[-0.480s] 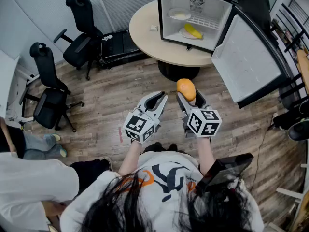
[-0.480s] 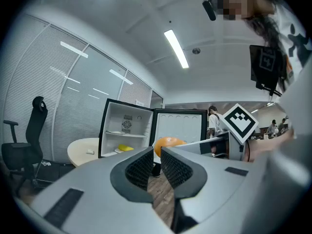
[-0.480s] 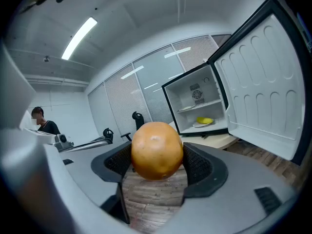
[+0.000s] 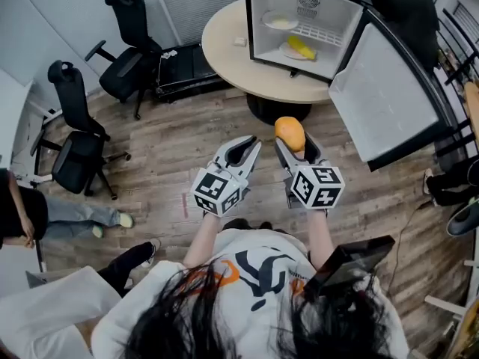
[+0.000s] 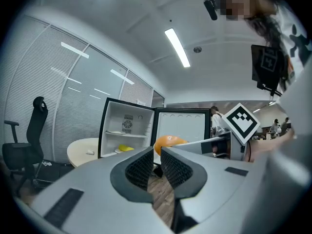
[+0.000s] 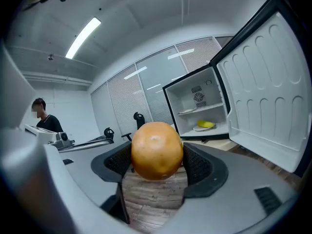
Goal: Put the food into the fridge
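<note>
An orange [image 4: 290, 134] sits between the fingers of my right gripper [image 4: 294, 146], which is shut on it and held over the wooden floor. The right gripper view shows the orange [image 6: 157, 150] pressed between both ribbed pads, with the gripper [image 6: 157, 164] aimed at the fridge. The small fridge [image 4: 299, 47] stands open on a round table [image 4: 232, 58], its door [image 4: 385, 96] swung right. Inside, a yellow food item [image 4: 300, 48] lies on a plate, and another plate [image 4: 278, 22] rests on the upper shelf. My left gripper [image 4: 248, 147] is shut and holds nothing, its pads [image 5: 141, 168] nearly touching.
Two black office chairs [image 4: 127, 43] [image 4: 75, 140] stand at the left. A bystander's legs [image 4: 82, 221] and another person's sleeve [image 4: 45, 313] are at the lower left. Dark racks [image 4: 456, 58] line the right side.
Both grippers hold almost the same pose, the orange still gripped. The bystanders at the lower left have shifted, and one leg now stretches further right.
</note>
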